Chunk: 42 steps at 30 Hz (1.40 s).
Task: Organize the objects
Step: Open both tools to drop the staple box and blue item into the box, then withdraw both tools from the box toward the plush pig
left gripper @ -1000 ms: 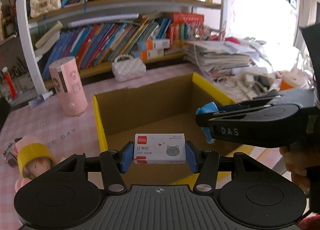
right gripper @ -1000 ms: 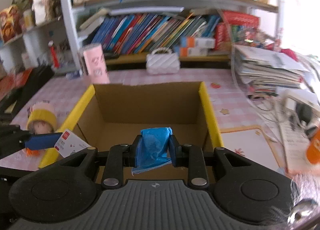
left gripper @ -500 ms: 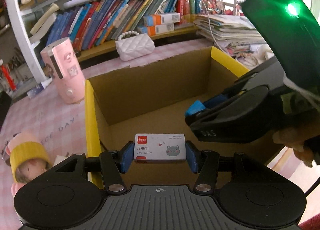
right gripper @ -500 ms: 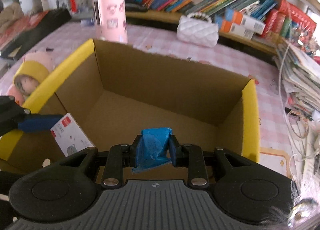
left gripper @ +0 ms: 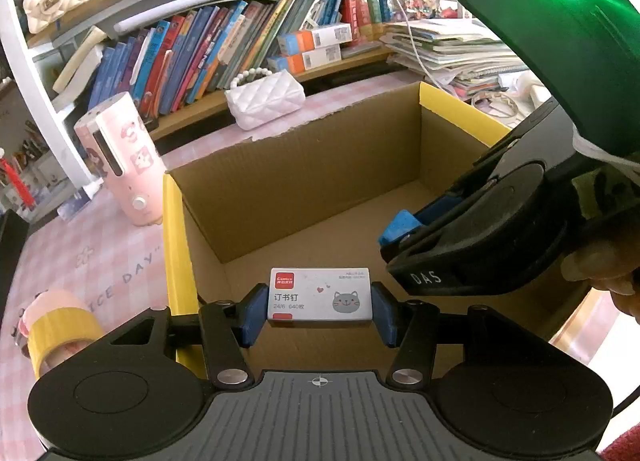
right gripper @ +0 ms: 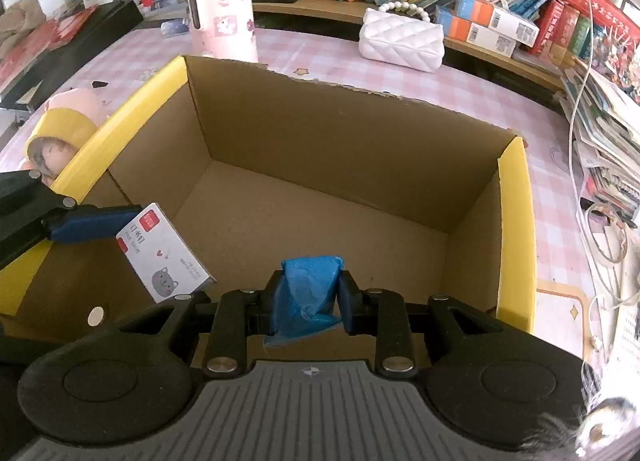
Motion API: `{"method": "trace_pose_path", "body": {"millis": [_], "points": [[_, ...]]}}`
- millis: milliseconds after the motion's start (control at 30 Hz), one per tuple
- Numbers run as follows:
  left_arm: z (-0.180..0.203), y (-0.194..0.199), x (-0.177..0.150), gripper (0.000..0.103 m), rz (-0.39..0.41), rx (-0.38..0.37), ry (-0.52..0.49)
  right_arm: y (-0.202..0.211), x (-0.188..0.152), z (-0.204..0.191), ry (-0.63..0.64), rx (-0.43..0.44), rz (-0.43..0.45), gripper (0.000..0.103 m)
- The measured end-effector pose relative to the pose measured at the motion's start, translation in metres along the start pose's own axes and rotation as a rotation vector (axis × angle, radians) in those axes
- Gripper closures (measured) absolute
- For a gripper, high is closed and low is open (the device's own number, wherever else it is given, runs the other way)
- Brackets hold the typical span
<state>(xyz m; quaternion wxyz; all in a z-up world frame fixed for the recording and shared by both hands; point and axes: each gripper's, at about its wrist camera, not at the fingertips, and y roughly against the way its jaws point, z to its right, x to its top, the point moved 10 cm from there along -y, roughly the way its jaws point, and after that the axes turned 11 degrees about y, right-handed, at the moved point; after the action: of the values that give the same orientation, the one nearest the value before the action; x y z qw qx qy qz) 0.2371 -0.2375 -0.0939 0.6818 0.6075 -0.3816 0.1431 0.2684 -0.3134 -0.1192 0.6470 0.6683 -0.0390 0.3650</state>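
Now, both loads: hang inside the cardboard box (right gripper: 352, 149).
Left gripper (left gripper: 319, 311): clamped on the staple box (left gripper: 319, 295).
Right gripper (right gripper: 308, 303): pinching a blue bundle (right gripper: 308, 293) (material unclear).
Advice: lower near the floor, release 1 at a time.
Writing: "24/6", cat face; "DAS" on the other gripper.

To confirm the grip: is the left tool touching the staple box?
Touching. The left wrist view shows the left tool with both blue pads pressed against the ends of the staple box.
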Motion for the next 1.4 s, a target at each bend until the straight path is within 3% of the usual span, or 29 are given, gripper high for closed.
{"method": "trace_pose_path", "body": {"millis": [167, 300, 467, 533, 767, 1000, 1200, 1400], "points": [[0.0, 0.003, 0.002, 0.048, 0.008, -0.012, 0.015, 0.0, 0.0, 0.002, -0.017, -0.009, 0.003, 0.077], [-0.002, 0.012, 0.004, 0.033, 0.044, -0.002, 0.023, 0.009, 0.004, 0.005, -0.031, -0.031, 0.057, 0.062], [-0.003, 0.033, 0.008, 0.032, 0.109, -0.008, 0.038, 0.022, 0.003, 0.009, -0.097, -0.05, 0.114, 0.06], [-0.006, 0.043, 0.01, 0.031, 0.132, -0.007, 0.055, 0.034, 0.004, 0.008, -0.117, -0.068, 0.154, 0.053], [-0.021, 0.088, 0.011, 0.026, 0.235, -0.01, 0.132, 0.089, 0.001, 0.007, -0.195, -0.194, 0.309, 0.043], [-0.028, 0.119, -0.007, 0.022, 0.292, -0.028, 0.157, 0.138, -0.025, 0.004, -0.278, -0.354, 0.414, 0.035], [-0.03, 0.124, -0.038, 0.02, 0.267, -0.04, 0.125, 0.154, -0.06, -0.01, -0.348, -0.432, 0.397, 0.03], [-0.039, 0.121, -0.074, 0.02, 0.175, -0.036, 0.122, 0.133, -0.091, -0.044, -0.416, -0.384, 0.265, 0.026]]}}
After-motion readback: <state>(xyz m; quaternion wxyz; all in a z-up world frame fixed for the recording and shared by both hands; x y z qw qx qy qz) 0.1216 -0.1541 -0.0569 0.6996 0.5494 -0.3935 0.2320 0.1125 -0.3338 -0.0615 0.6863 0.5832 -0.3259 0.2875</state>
